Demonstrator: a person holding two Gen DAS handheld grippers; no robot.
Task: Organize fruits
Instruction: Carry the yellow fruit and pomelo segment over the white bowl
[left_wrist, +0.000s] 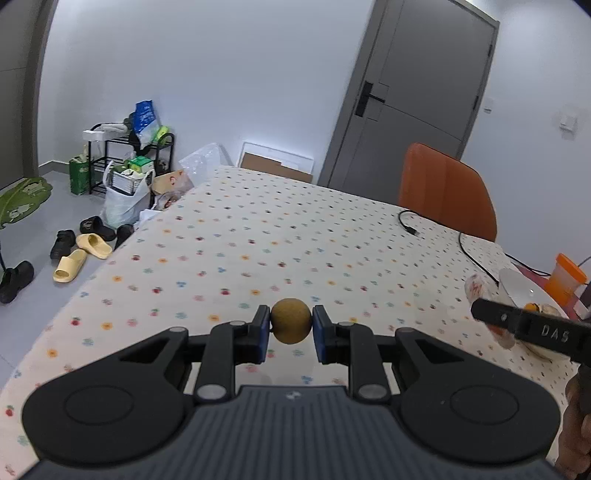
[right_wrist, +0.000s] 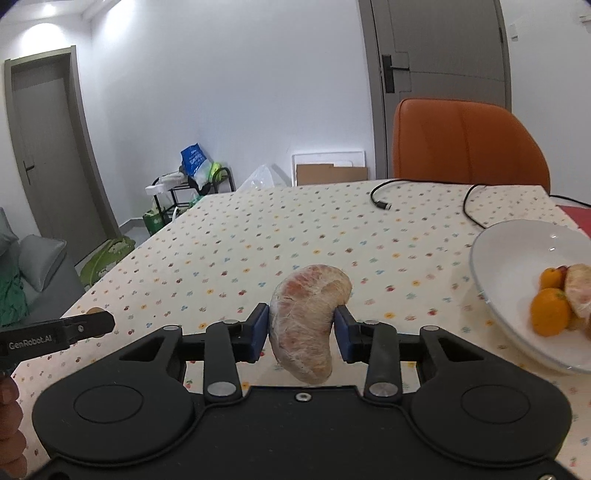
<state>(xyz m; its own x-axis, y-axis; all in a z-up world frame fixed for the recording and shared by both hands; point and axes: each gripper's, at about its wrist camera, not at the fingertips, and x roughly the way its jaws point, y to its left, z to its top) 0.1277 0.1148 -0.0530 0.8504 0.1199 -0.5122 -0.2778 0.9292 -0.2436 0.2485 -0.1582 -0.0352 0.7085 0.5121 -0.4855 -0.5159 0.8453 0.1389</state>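
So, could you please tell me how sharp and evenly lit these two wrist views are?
Left wrist view: the small round brown fruit in the left tongs is sharp; the grey door bows from fisheye distortion. Right wrist view: the peeled pinkish citrus segment in the right tongs is slightly soft; a ceiling light flares top left; the white bowl shows small glints.

The left gripper (left_wrist: 291, 328) is clamped on a small round fruit (left_wrist: 291, 320); the right gripper (right_wrist: 301, 328) pinches a pomelo wedge (right_wrist: 308, 321). Both point slightly downward, side by side.
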